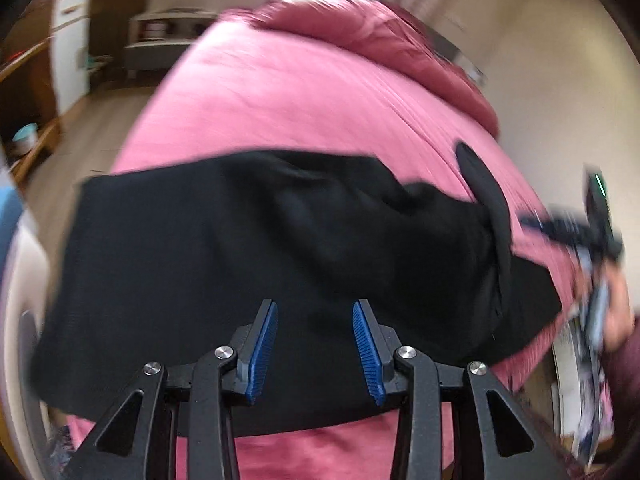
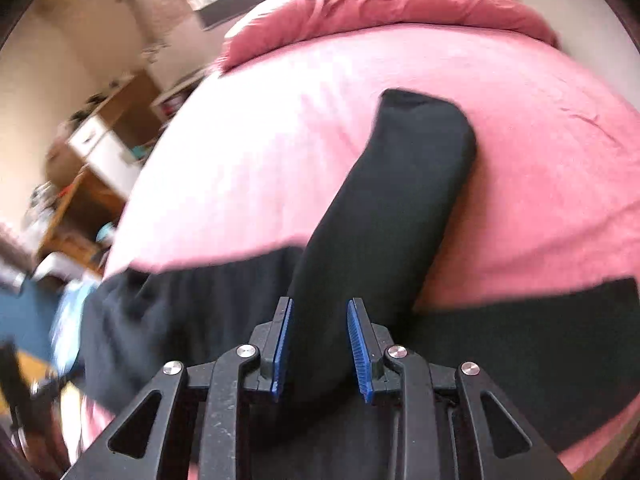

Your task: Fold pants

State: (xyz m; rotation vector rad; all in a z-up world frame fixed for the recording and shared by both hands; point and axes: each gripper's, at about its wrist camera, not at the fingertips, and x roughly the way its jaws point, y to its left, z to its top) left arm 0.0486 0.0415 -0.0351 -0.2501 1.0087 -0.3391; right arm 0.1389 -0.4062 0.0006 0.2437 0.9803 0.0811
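Left wrist view shows the left gripper (image 1: 315,346) spread, hovering over black pants (image 1: 256,264) laid across the pink bed (image 1: 288,92) for folding. Right gripper (image 2: 320,348) is likewise spread, 1 leg (image 2: 404,184) lying between its jaws, ungripped.

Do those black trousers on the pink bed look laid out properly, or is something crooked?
One thing is askew: the pants lie across the bed, but one leg sticks out at an angle over the sheet. Both the left gripper and right gripper are open, gripping nothing.
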